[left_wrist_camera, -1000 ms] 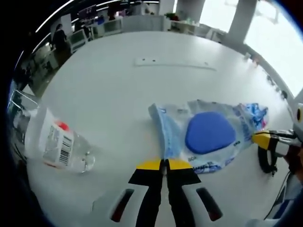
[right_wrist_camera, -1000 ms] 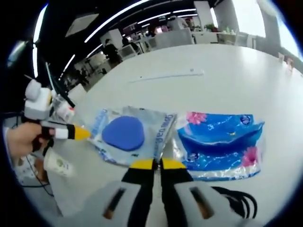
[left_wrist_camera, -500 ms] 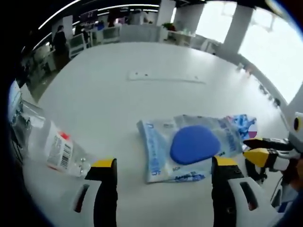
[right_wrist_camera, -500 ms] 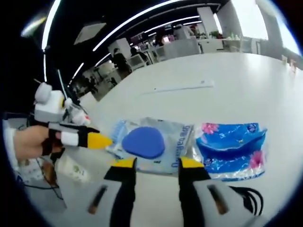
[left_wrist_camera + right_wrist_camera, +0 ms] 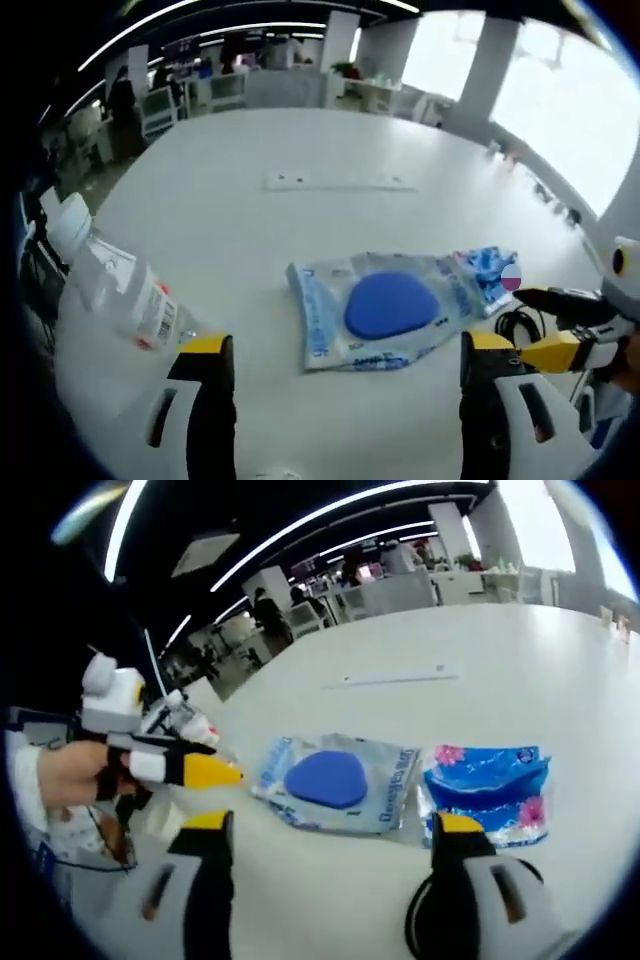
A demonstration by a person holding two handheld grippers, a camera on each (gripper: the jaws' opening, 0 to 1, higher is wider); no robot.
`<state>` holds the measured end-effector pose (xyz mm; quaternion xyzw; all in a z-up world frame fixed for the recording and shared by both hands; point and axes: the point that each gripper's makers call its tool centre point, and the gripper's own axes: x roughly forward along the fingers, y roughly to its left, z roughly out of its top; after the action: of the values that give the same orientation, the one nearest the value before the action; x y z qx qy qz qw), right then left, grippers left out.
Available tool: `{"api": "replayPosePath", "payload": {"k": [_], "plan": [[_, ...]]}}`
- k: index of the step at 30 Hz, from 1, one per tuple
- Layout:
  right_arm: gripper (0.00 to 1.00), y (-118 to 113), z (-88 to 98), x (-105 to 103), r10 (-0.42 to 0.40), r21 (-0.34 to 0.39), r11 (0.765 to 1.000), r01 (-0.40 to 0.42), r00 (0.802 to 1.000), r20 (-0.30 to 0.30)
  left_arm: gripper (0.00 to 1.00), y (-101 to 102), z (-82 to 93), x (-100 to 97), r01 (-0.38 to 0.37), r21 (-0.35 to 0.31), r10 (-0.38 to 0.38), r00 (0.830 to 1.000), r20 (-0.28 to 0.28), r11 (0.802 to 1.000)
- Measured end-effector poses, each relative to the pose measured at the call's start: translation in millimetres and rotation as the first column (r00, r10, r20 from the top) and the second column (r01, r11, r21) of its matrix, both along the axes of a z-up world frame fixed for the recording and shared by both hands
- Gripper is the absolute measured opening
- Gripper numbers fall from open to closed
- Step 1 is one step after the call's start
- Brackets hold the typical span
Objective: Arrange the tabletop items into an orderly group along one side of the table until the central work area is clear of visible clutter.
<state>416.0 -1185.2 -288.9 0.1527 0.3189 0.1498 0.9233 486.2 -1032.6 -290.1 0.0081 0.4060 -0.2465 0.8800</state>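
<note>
Left gripper (image 5: pixel 340 350) has its jaws spread wide, yellow-tipped, gripping nothing, hovering above the white table (image 5: pixel 300 140). In the left gripper view, from 9 o'clock: a clear plastic bottle (image 5: pixel 115 290) lies on its side near the table edge, white cap pointing to about 10 o'clock, barcode label facing up. At centre, between the two jaws and just beyond them, a clear packet with a blue sponge (image 5: pixel 385 310) lies flat. Touching its 3 o'clock end, a blue floral-print pack (image 5: pixel 490 270) shows only partly. At 4 o'clock a black cable coil (image 5: pixel 520 325) sits near the edge, and the right gripper (image 5: pixel 565 325) enters there, black and yellow. A long flat white strip (image 5: pixel 340 181) lies at 12 o'clock, well apart from the packets.

Right gripper (image 5: pixel 330 830), in its own view, likewise has jaws spread apart and unloaded. At 9 o'clock a person's hand (image 5: pixel 70 775) holds the left gripper (image 5: pixel 200 765), its yellow tip near the sponge packet's edge; whether it touches cannot be told. The sponge packet (image 5: pixel 340 785) lies at centre, the floral pack (image 5: pixel 490 790) just beside it at 3 o'clock, edges touching or overlapping. The cable coil (image 5: pixel 420 930) lies at 5 o'clock behind the right jaw.
</note>
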Motion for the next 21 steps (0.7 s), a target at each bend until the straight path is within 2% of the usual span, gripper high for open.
{"api": "replayPosePath", "payload": {"k": [5,10,21], "plan": [[0.84,-13,6.3,-12,-0.024,-0.02,1.0,0.024,1.0,0.003,0.89,6,11.6,-7.9,-0.002,0.0,0.002,1.0,0.017,1.0],[0.82,-22,14.6,-22,-0.041,-0.001,0.999,0.041,0.999,0.014,0.89,13,20.3,-18.3,-0.003,-0.001,0.003,1.0,0.029,1.0],[0.84,-45,16.1,-59,-0.075,-0.005,0.997,0.075,0.997,0.003,0.88,25,35.1,-41.5,0.006,0.0,-0.006,0.999,0.053,1.0]]}}
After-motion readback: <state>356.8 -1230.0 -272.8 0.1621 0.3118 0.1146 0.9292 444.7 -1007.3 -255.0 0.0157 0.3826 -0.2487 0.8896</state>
